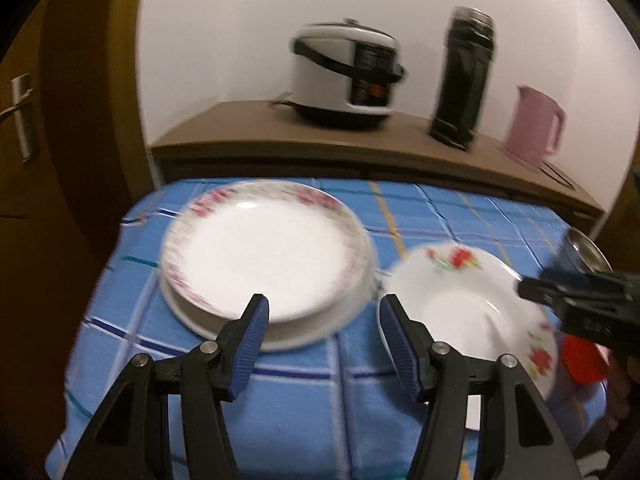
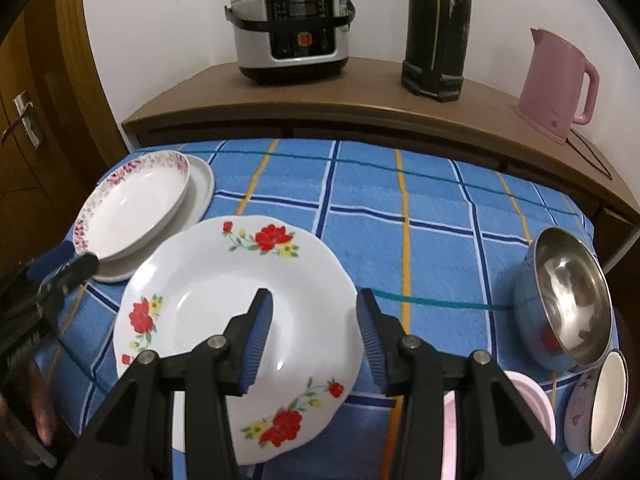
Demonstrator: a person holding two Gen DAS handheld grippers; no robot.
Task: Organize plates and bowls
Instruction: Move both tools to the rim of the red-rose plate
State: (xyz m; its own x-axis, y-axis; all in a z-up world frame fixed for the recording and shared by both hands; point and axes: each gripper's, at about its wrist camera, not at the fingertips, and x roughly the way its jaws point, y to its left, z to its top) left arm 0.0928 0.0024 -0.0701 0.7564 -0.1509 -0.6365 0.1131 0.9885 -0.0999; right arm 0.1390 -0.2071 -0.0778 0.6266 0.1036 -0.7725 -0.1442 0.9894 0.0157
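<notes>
A white plate with red flowers (image 2: 224, 280) lies flat on the blue checked tablecloth (image 2: 400, 208). My right gripper (image 2: 316, 308) hovers open over its right half, pads clear of it. To the left, a pink-rimmed plate (image 2: 132, 204) rests on a plain white plate (image 2: 200, 188). In the blurred left wrist view my left gripper (image 1: 324, 312) stands open and empty, between that stack (image 1: 260, 248) and the flowered plate (image 1: 460, 312). The right gripper's fingers (image 1: 560, 292) reach in from the right there. A steel bowl with a blue outside (image 2: 568, 296) stands on the right.
A purple-and-white bowl (image 2: 600, 400) and a pink bowl (image 2: 532, 404) sit at the table's near right corner. Behind the table, a wooden cabinet (image 2: 360, 92) carries a rice cooker (image 2: 292, 24), a black flask (image 2: 436, 28) and a pink kettle (image 2: 556, 80). A door (image 2: 24, 120) is at the left.
</notes>
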